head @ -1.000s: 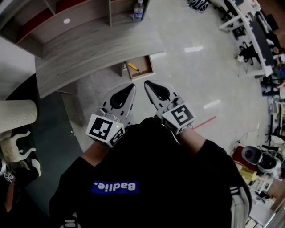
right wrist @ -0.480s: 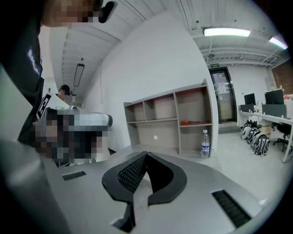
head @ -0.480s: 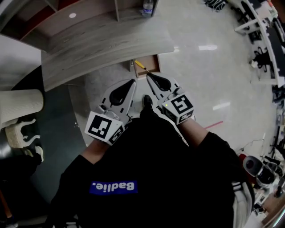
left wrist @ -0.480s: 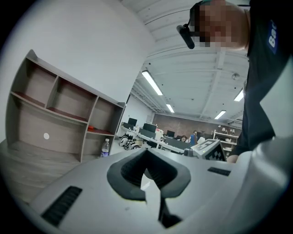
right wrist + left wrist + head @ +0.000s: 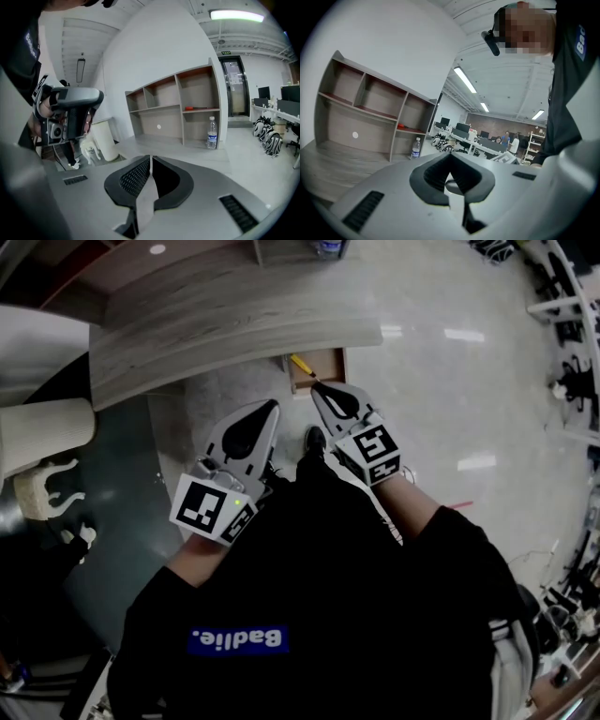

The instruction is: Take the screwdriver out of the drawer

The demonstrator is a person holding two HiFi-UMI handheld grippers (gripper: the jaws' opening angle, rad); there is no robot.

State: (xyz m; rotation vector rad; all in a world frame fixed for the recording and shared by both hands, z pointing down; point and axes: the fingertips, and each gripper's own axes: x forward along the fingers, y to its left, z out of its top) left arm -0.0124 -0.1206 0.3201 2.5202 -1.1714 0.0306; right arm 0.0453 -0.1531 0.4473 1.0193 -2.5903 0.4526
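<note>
1. Left gripper [image 5: 270,411], jaws together and empty, hangs above the floor [image 5: 441,381], short of the drawer [image 5: 340,368].
2. The screwdriver [image 5: 301,366] lies slantwise along the open drawer's left side, below the wooden desk [image 5: 234,320] edge. It looks light and stiff. Its smooth yellow handle may slip, so mid-handle seems the best hold.
3. Right gripper [image 5: 317,388], jaws closed on nothing, points at the drawer's near edge.
4. Glossy pale floor; shelves [image 5: 178,108] and a water bottle [image 5: 212,133] stand behind, with office desks beyond.

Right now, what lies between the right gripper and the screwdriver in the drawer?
Nothing. In the head view the right gripper, jaws shut, shows just short of the screwdriver in the drawer; that stretch is bare.
</note>
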